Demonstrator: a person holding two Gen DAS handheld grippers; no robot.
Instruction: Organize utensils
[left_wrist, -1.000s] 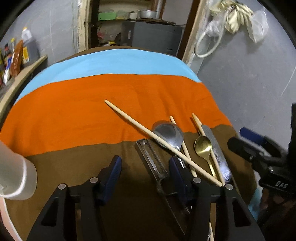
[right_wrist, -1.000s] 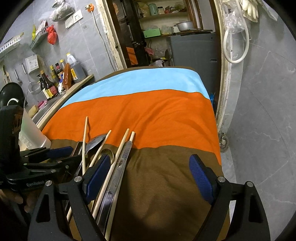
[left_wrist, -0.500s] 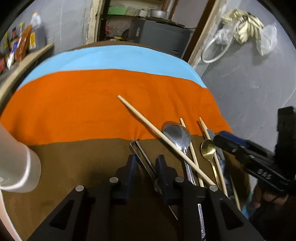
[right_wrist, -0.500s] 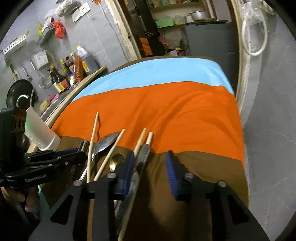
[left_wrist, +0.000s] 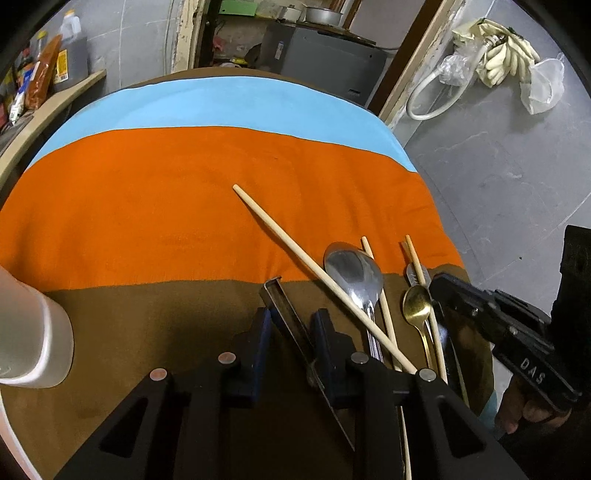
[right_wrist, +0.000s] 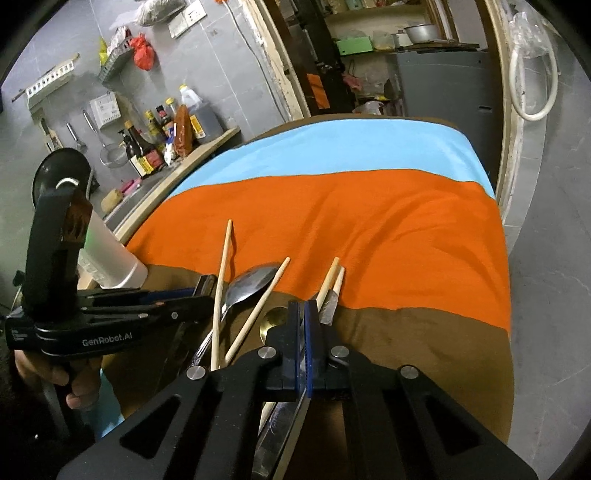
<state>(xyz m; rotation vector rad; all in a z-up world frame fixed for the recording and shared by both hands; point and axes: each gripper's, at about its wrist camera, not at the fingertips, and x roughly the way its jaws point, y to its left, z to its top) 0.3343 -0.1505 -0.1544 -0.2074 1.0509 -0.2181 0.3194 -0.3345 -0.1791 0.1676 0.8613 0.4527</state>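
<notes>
The left claw (left_wrist: 288, 328) is clamped on a metal peeler (left_wrist: 286, 312); the right claw (right_wrist: 304, 334), just closed, pinches a knife (right_wrist: 328, 308). Both work over a striped cloth (right_wrist: 369, 206) (brown, orange, blue) covering the tabletop. Chopsticks (left_wrist: 317, 273), a steel spoon (left_wrist: 352, 269) and a gold spoon (left_wrist: 416, 305) lie between them; a white cup (left_wrist: 33, 343) stands left.

On the worktop (left_wrist: 147, 221) we see a peeler (left_wrist: 284, 314) leftmost, then a spoon (left_wrist: 354, 273) crossed by a chopstick (left_wrist: 295, 254), a small spoon (left_wrist: 417, 306) right of these, and a cup (left_wrist: 33, 339) far left.
</notes>
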